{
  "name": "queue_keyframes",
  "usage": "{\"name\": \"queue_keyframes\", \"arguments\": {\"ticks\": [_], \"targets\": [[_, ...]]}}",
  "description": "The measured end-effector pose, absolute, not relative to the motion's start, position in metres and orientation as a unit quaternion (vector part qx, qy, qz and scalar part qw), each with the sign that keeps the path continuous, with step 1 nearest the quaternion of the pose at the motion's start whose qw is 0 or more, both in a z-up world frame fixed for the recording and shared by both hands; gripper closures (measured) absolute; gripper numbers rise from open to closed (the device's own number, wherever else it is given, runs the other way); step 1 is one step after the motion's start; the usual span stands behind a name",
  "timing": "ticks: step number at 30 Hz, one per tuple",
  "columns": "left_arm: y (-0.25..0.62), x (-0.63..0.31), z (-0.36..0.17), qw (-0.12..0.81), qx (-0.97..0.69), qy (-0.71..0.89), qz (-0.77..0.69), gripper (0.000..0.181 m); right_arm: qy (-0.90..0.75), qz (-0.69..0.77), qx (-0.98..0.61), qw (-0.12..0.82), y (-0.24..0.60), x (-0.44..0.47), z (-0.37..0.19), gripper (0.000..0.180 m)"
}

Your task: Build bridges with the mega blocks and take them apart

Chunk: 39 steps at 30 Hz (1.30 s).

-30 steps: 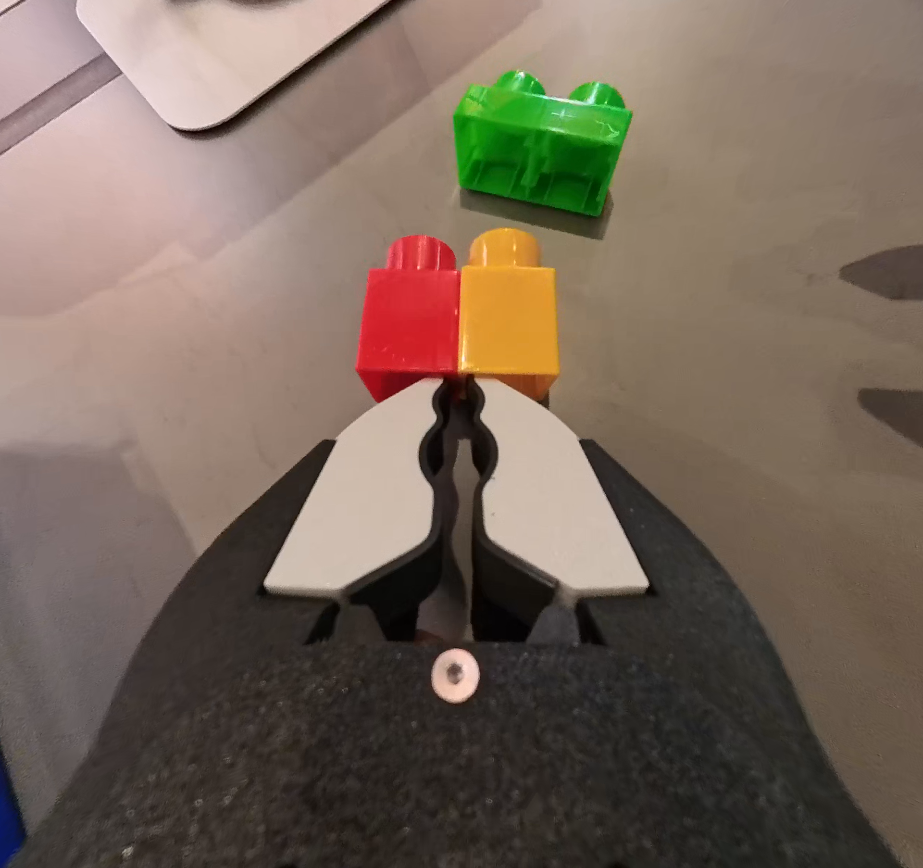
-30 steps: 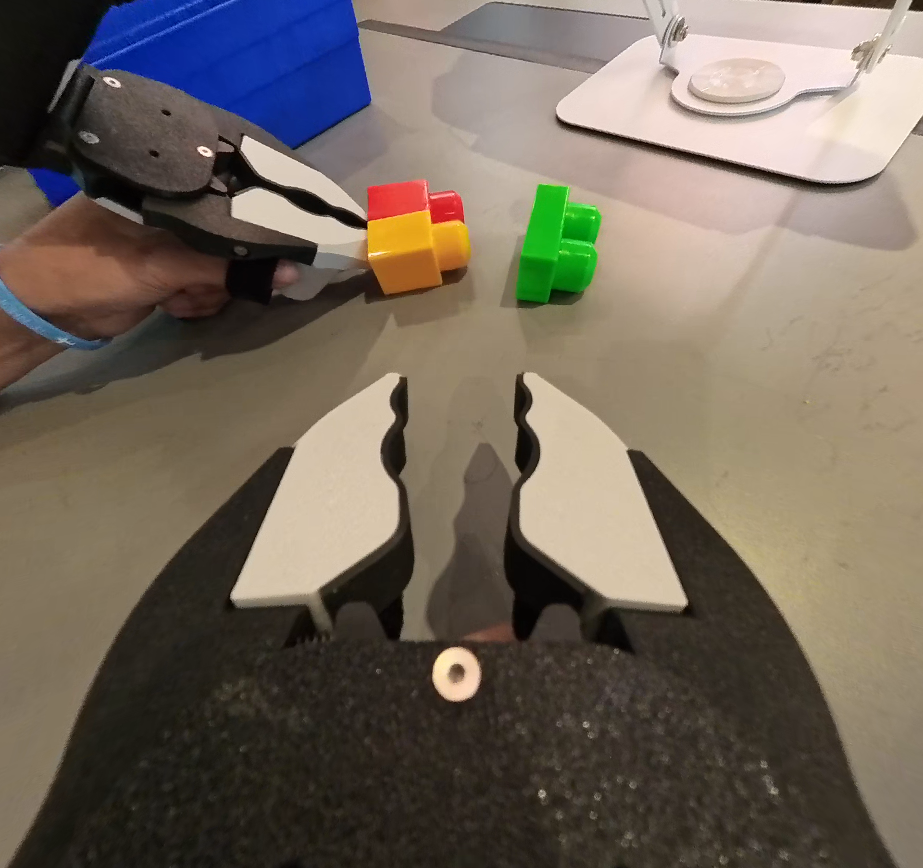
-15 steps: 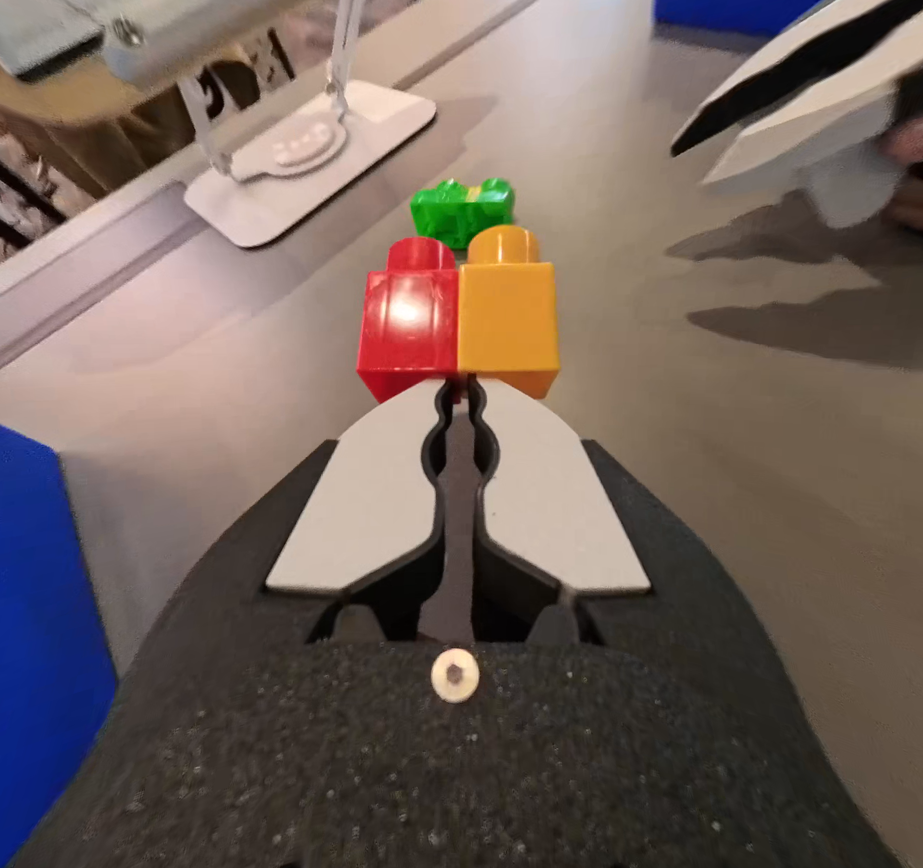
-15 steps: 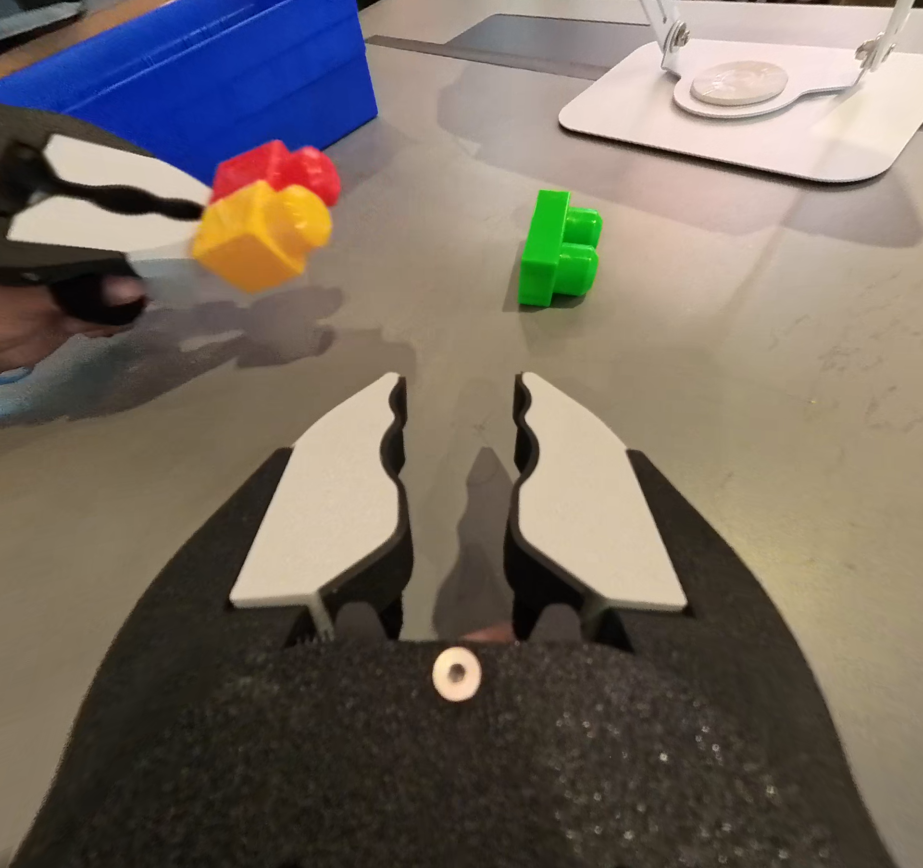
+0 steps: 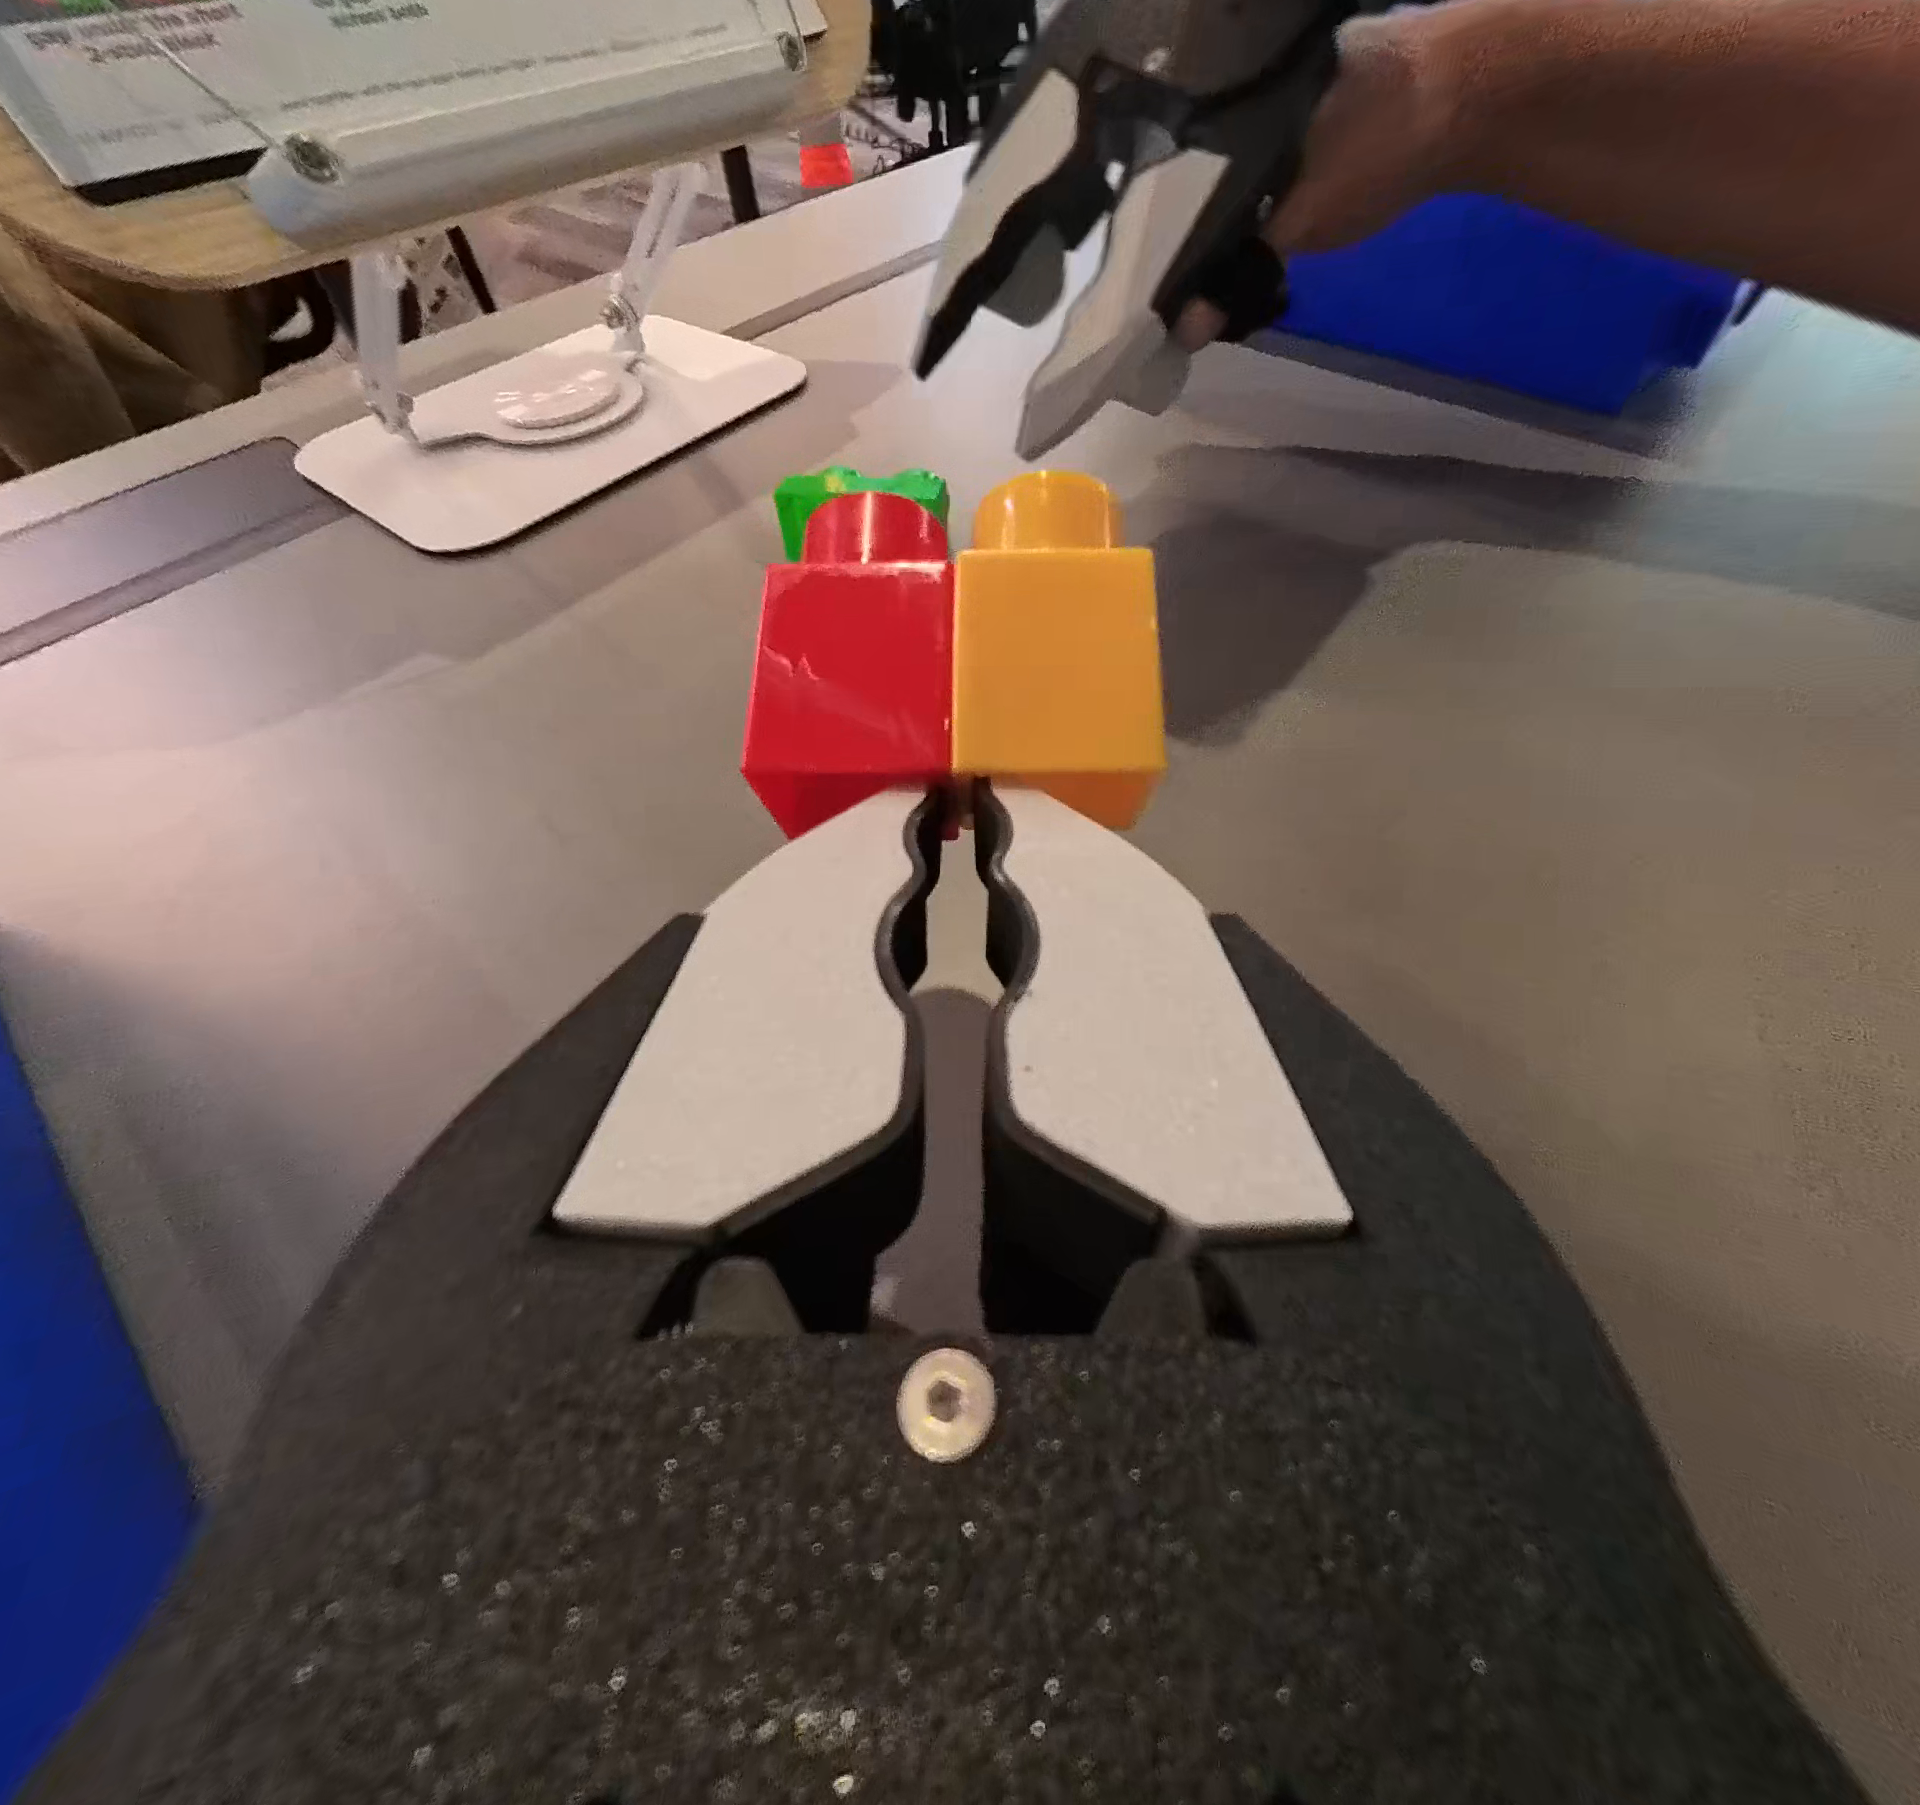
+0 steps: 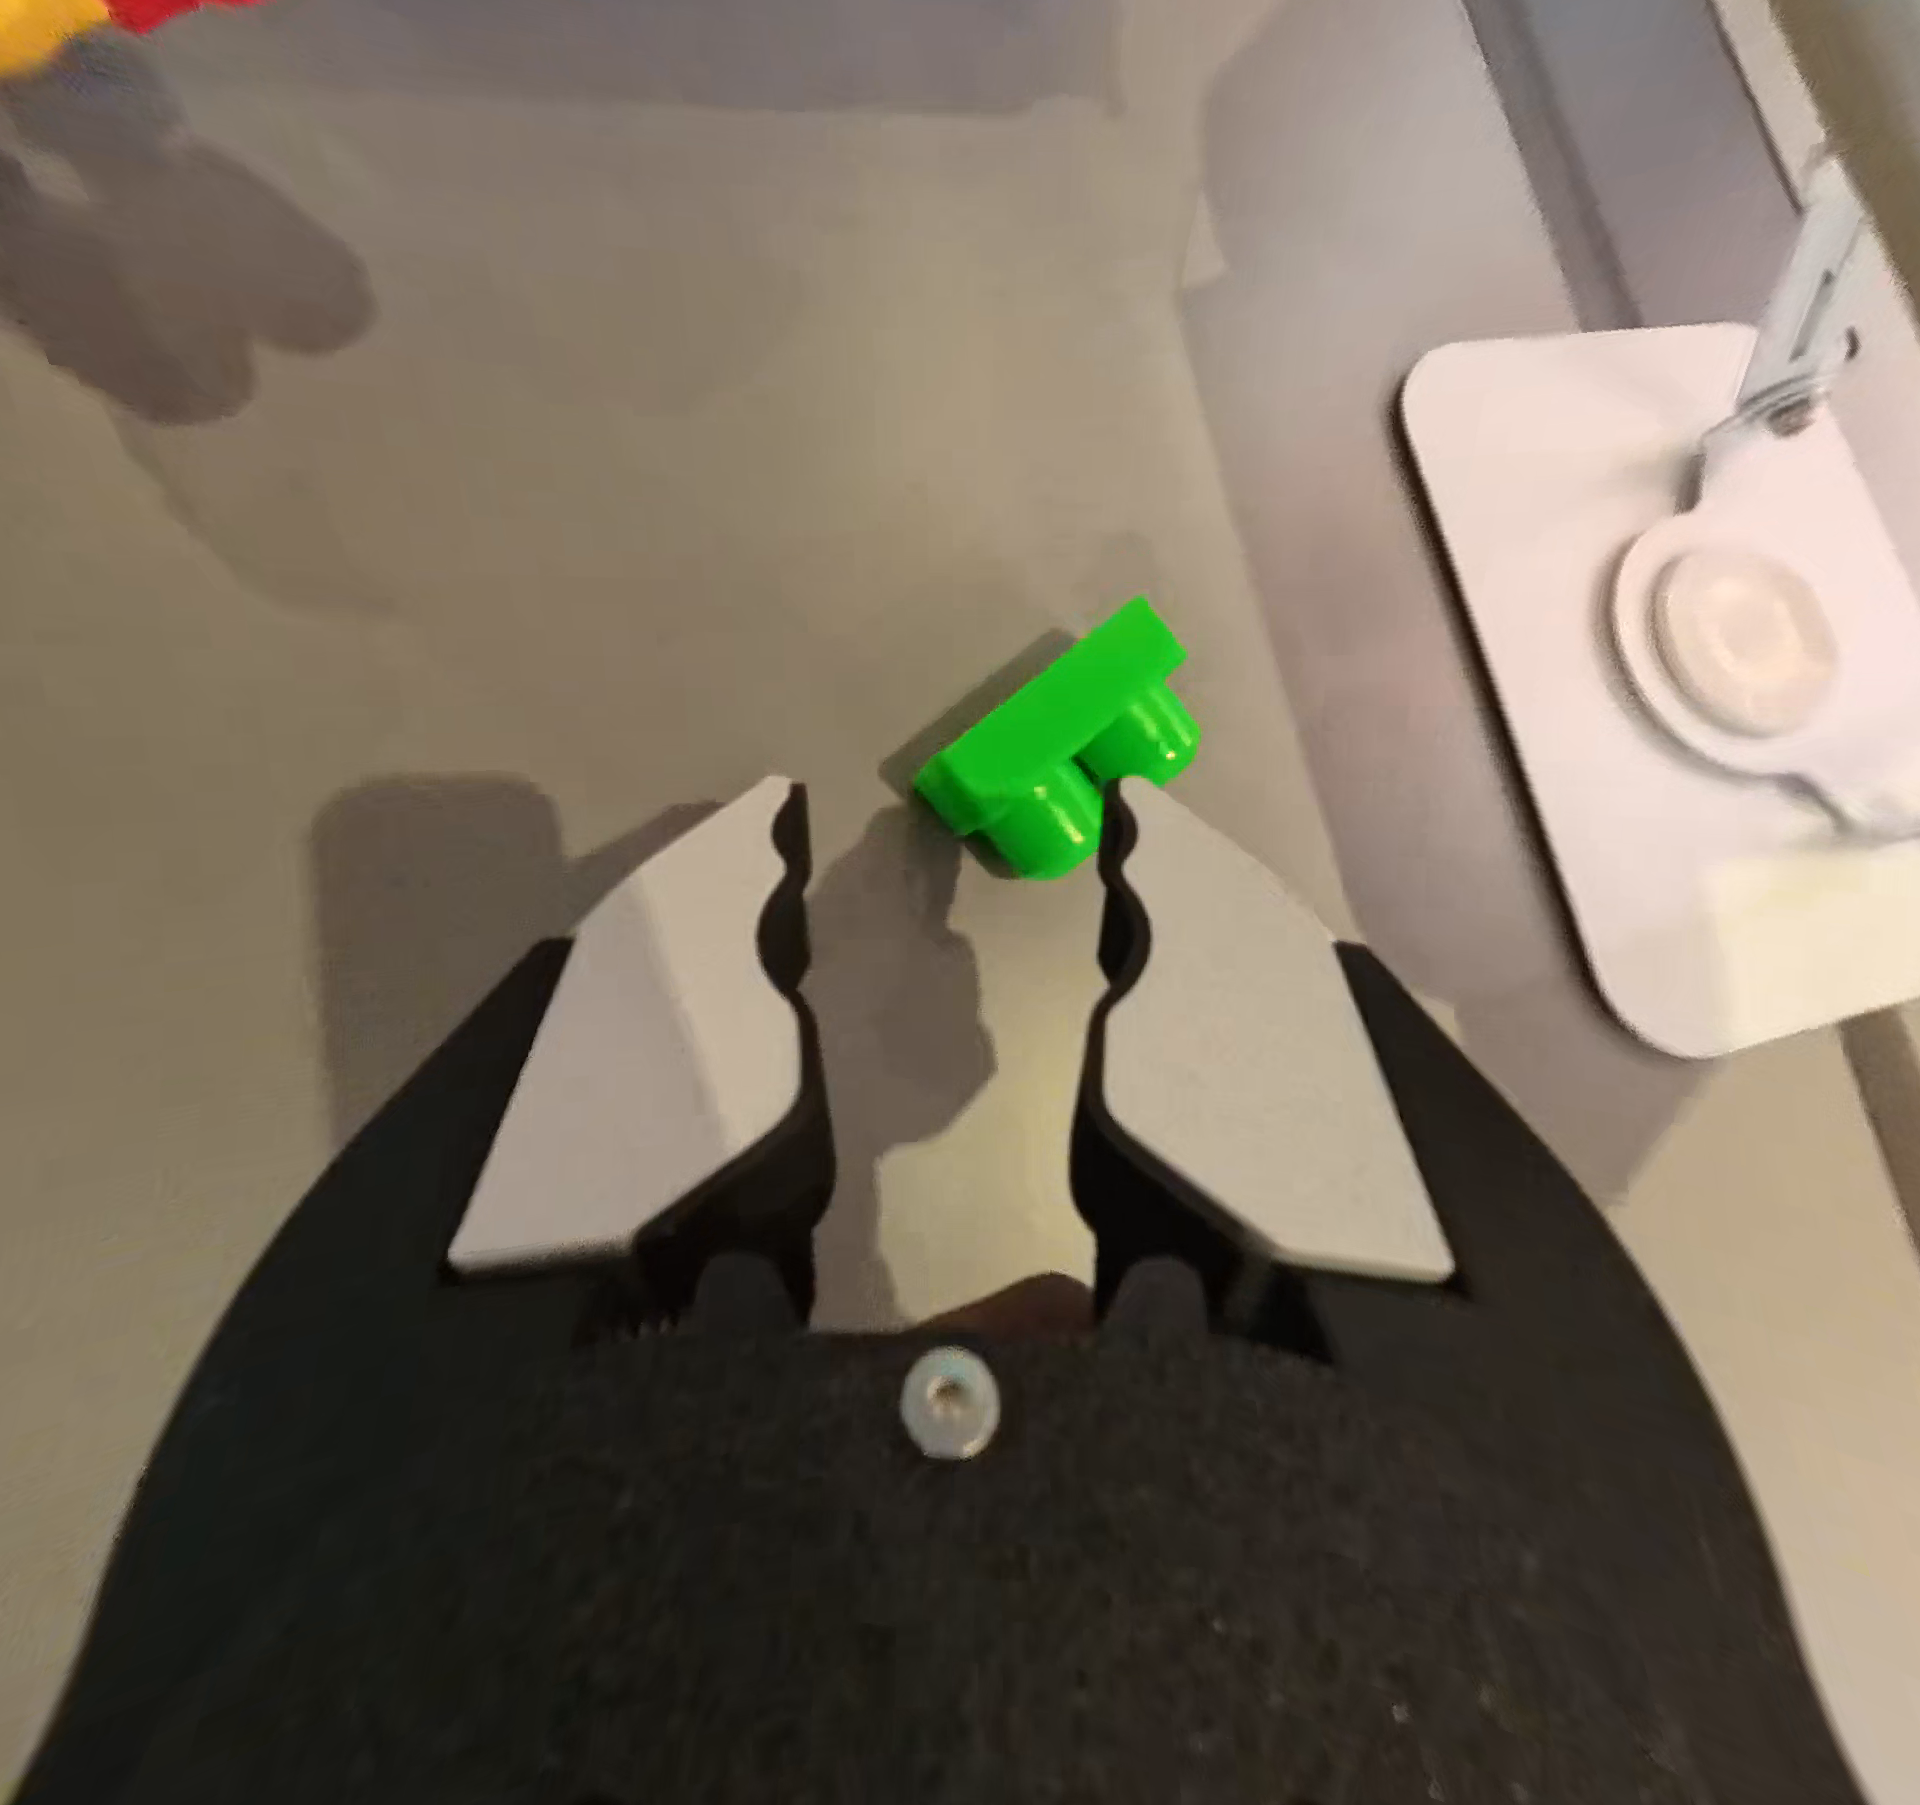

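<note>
Two blocks [image 5: 951, 680] in left gripper [image 5: 958, 813], right gripper [image 6: 956, 799] gaping above green block [image 6: 1049, 768].

A grey bench [image 5: 1558, 820] is carrying a white stand [image 5: 551, 425] holding a picture board [image 5: 395, 20]; blue bins [image 5: 1507, 301] and what may be chairs [image 5: 966, 10] are sitting behind.

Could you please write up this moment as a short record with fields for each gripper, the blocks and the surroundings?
left gripper: shut on the red block and orange block, held side by side above the table
right gripper: open, empty, pointing down near the green block
green block: lying on its side on the table, studs toward the right gripper
surroundings: white stand base beside the green block; blue bin behind the right gripper
</note>
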<state>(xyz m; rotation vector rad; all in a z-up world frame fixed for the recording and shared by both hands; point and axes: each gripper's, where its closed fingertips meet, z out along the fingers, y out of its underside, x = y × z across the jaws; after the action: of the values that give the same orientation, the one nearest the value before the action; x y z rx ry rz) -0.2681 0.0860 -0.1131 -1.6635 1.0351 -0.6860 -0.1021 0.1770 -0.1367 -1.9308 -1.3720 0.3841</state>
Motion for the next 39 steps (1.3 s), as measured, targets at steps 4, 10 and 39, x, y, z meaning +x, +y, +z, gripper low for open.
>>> {"name": "queue_keyframes", "arguments": {"ticks": [4, 10, 39], "targets": [[0.09, -0.274, -0.12, 0.503, -0.697, 0.422, -0.289, 0.176, -0.526, 0.164, -0.776, 0.308, 0.195, -0.103, -0.154, 0.121], [0.095, -0.278, -0.119, 0.504, -0.698, 0.413, -0.298, 0.176, -0.458, 0.206, -0.806, 0.314, 0.198, -0.109, -0.168, 0.125], [0.096, -0.274, -0.125, 0.496, -0.703, 0.425, -0.281, 0.175, -0.667, -0.027, -0.687, 0.286, 0.151, -0.138, -0.162, 0.151]]}}
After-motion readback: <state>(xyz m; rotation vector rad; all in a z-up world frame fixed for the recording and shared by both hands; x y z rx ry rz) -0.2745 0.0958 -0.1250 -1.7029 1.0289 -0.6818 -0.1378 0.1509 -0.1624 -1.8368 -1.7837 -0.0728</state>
